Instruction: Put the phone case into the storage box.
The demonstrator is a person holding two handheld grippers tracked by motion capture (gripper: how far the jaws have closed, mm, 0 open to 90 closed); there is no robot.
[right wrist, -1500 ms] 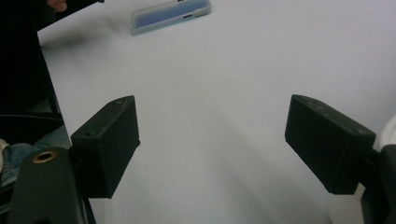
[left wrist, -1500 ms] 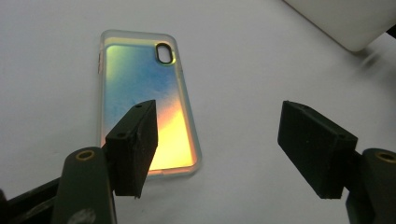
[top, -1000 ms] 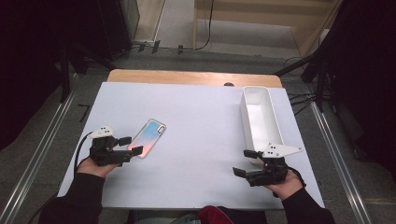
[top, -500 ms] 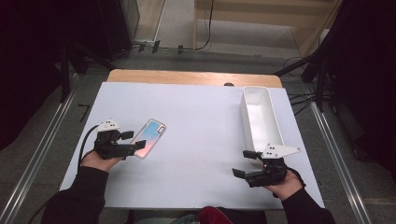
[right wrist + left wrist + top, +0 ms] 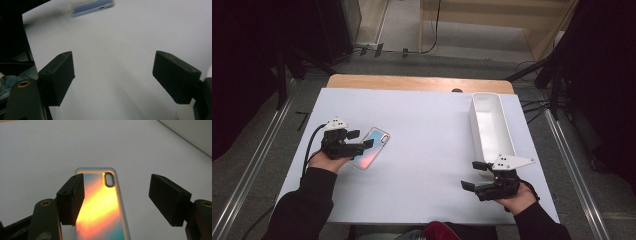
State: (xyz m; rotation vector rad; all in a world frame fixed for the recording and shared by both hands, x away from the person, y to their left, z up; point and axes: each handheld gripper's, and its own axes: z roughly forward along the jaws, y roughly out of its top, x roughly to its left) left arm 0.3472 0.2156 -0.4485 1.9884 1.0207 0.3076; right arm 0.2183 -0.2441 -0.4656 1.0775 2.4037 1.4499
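Iridescent phone case (image 5: 100, 205) lies flat under left hand-held gripper (image 5: 117, 197), jaws apart, ungripped. Centre jaws astride long edges, lower square, then close. Right hand-held gripper (image 5: 482, 176) open, idle.

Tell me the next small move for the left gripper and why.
Probably shift it sideways to centre on the iridescent phone case, then close. The left gripper stands open, one pad overlapping the case's edge, the other pad well clear over the white table.
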